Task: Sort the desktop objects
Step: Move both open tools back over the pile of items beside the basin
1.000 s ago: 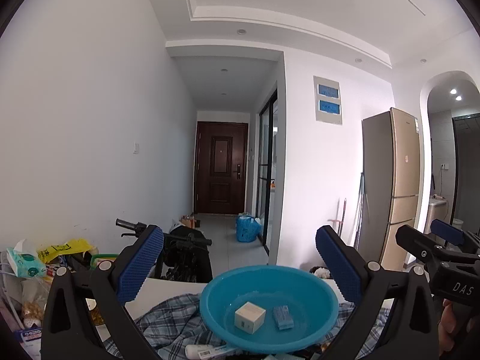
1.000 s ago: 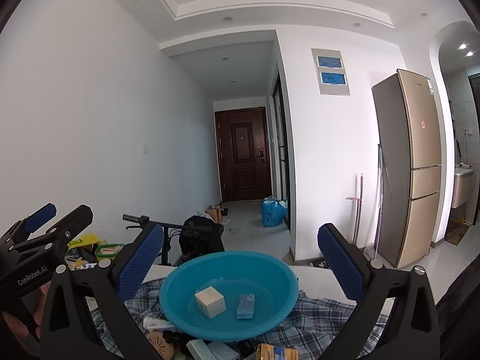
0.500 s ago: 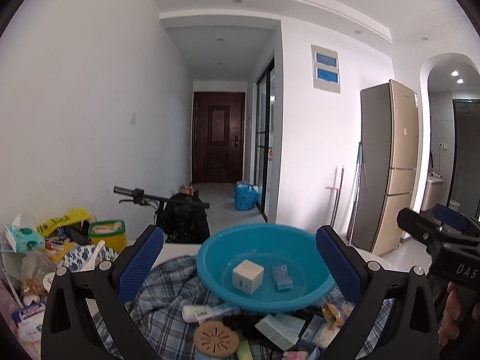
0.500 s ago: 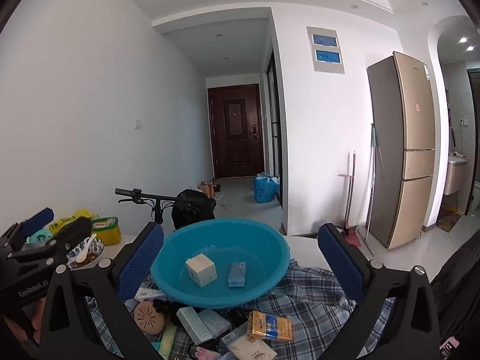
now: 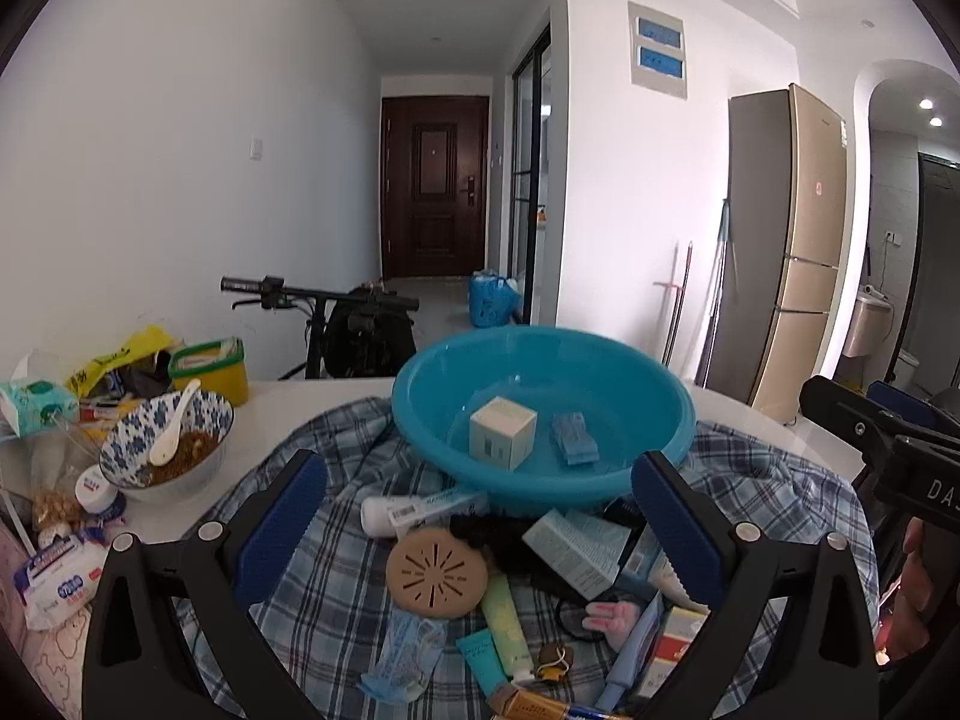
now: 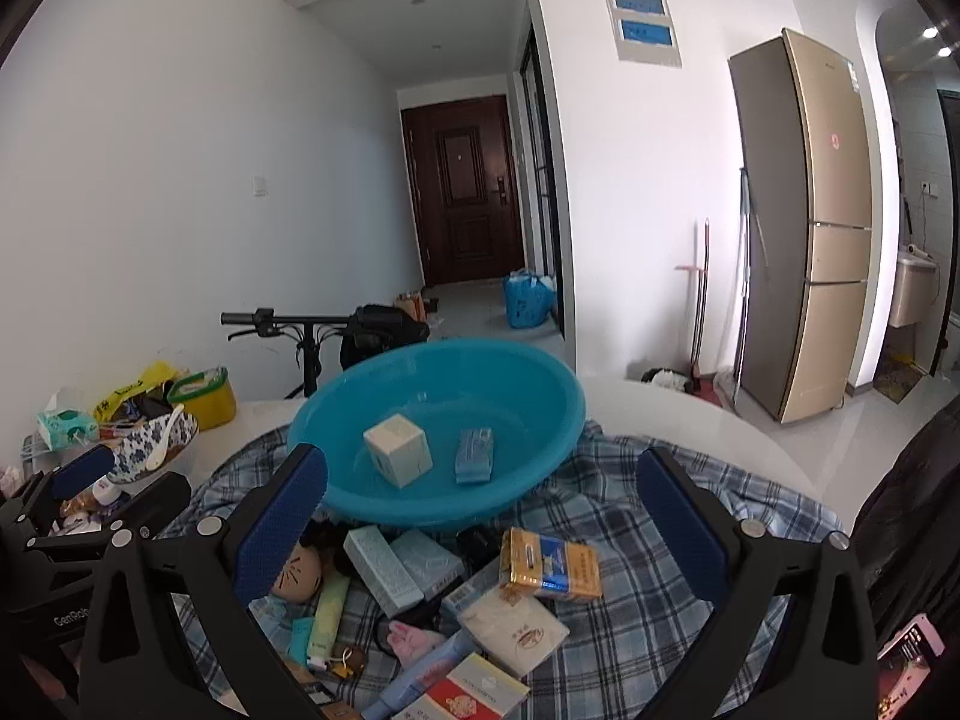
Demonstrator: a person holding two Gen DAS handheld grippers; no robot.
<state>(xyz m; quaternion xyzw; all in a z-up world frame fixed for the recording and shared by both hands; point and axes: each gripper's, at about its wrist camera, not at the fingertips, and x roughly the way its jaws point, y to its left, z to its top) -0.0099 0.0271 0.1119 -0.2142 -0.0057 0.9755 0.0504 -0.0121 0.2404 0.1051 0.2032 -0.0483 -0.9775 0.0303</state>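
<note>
Both my tools gape wide, nothing held: left gripper (image 5: 477,516), right gripper (image 6: 483,510). Nearest me, the pile on the plaid cloth (image 5: 336,594) is unsorted: tan disc (image 5: 436,572), green tube (image 5: 506,618), yellow pack (image 6: 551,564), teal carton (image 6: 382,570) etc. Just beyond, blue basin (image 5: 420,414) has only white cube box (image 5: 501,432) & small blue pack (image 5: 574,446). So approx 2 done, most left. Far left: soup bowl (image 5: 210,414).

Both wrist views close above clutter, sharing blue basin (image 5: 543,360) (image 6: 438,369).
</note>
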